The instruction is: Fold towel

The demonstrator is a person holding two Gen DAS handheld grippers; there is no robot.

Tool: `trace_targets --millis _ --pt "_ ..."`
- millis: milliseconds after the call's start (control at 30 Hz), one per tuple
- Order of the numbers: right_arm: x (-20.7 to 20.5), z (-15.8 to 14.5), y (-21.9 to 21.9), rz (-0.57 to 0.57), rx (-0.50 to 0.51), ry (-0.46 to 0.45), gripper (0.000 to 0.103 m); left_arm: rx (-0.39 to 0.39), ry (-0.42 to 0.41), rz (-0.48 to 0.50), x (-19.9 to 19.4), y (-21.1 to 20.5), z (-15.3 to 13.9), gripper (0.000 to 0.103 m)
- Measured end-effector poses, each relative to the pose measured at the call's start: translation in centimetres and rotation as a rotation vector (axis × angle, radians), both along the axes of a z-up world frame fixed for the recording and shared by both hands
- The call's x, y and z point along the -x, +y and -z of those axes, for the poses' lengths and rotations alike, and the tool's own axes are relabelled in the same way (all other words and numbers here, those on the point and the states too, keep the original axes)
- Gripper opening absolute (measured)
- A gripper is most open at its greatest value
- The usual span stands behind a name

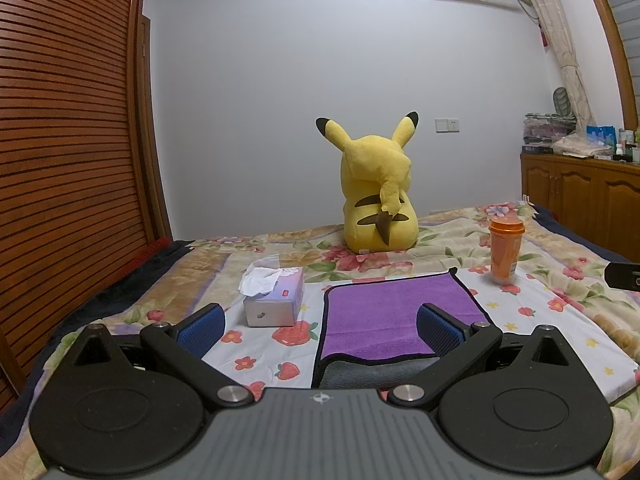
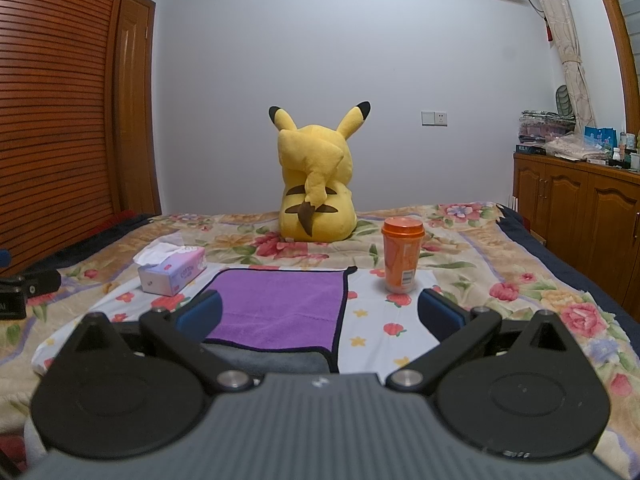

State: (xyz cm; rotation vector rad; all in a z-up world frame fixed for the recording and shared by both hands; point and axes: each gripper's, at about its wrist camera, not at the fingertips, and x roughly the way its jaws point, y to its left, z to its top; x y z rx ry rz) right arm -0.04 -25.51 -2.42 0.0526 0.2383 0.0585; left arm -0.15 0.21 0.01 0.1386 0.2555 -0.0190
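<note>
A purple towel (image 1: 394, 312) with a dark border lies on the floral bedspread, folded over so a grey underside shows along its near edge. In the right wrist view the same towel (image 2: 276, 306) lies left of centre. My left gripper (image 1: 320, 324) hovers above the bed, open and holding nothing, with its right finger over the towel's near right part. My right gripper (image 2: 320, 314) is also open and holds nothing; its left finger sits over the towel's near left corner.
A tissue box (image 1: 272, 300) stands left of the towel, and an orange cup (image 1: 505, 250) with a lid stands to its right. A big yellow plush toy (image 1: 378, 196) sits behind. A slatted wooden wardrobe (image 1: 68, 140) is on the left, a wooden cabinet (image 1: 580, 200) on the right.
</note>
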Motion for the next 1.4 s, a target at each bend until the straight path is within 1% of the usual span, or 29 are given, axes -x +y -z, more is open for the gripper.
trace_targets --millis 867,1033,1200,1400 --pt "-0.1 0.1 0.1 0.000 0.000 0.004 0.103 0.001 0.003 -0.001 0.0 -0.1 0.0 0.103" --pt "-0.3 0.1 0.1 0.000 0.001 0.011 0.103 -0.003 0.012 0.005 0.0 -1.1 0.4 0.103" --pt "-0.5 0.2 0.3 -0.003 -0.004 0.026 0.103 0.000 0.037 0.010 -0.2 -1.2 0.6 0.103" --pt "-1.5 0.4 0.3 0.001 0.000 0.047 0.103 0.008 0.089 0.011 -1.2 -0.7 1.0 0.103"
